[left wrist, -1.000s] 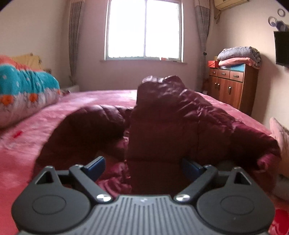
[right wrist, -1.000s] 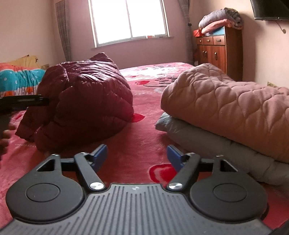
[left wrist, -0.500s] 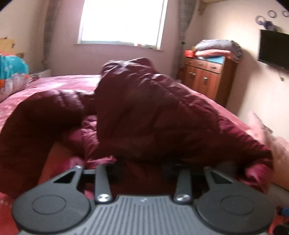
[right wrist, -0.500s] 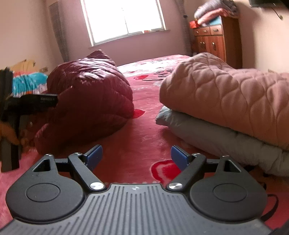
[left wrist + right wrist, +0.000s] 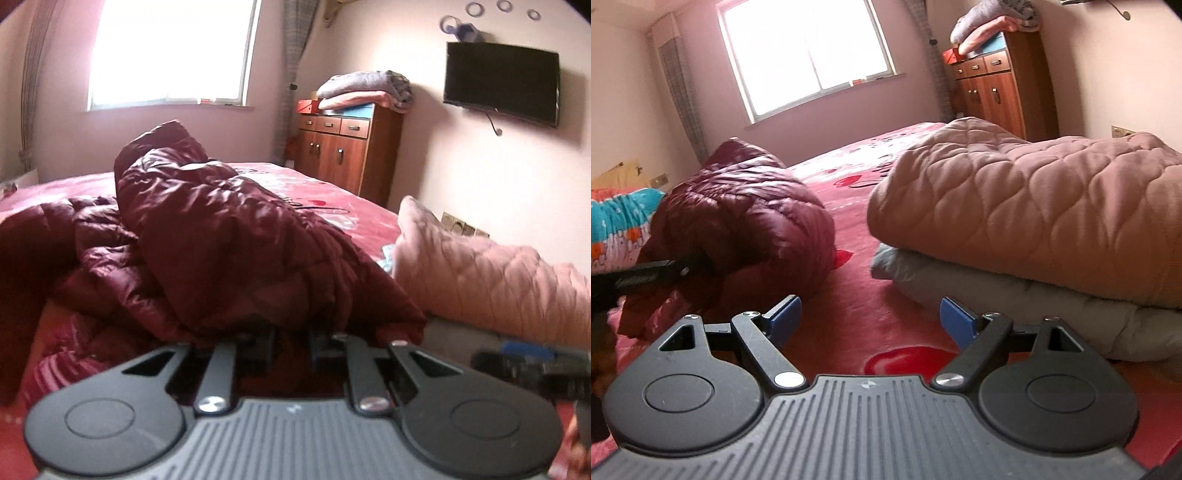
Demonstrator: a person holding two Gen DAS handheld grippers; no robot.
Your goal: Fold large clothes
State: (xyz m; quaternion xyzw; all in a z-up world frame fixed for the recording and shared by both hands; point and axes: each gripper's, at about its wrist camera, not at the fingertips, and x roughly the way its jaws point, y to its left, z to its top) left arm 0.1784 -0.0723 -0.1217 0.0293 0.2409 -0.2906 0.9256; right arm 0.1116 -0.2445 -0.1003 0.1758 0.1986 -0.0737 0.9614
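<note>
A dark red puffer jacket (image 5: pixel 221 236) lies bunched on the red bed, filling the middle of the left wrist view. It also shows in the right wrist view (image 5: pixel 738 210) at the left. My left gripper (image 5: pixel 291 341) is shut on the jacket's near edge, its fingertips buried in the fabric. It also shows in the right wrist view (image 5: pixel 685 267) as a black bar reaching into the jacket. My right gripper (image 5: pixel 870 319) is open and empty, low over the bed sheet, to the right of the jacket.
A folded pink quilt (image 5: pixel 1027 206) on a grey one (image 5: pixel 1015 299) lies on the bed's right side, close to my right gripper. A teal patterned quilt (image 5: pixel 617 221) is at the far left. A wooden dresser (image 5: pixel 347 151) stands by the wall.
My left gripper has closed on the jacket's near edge and swung right. My right gripper stayed open and shifted slightly.
</note>
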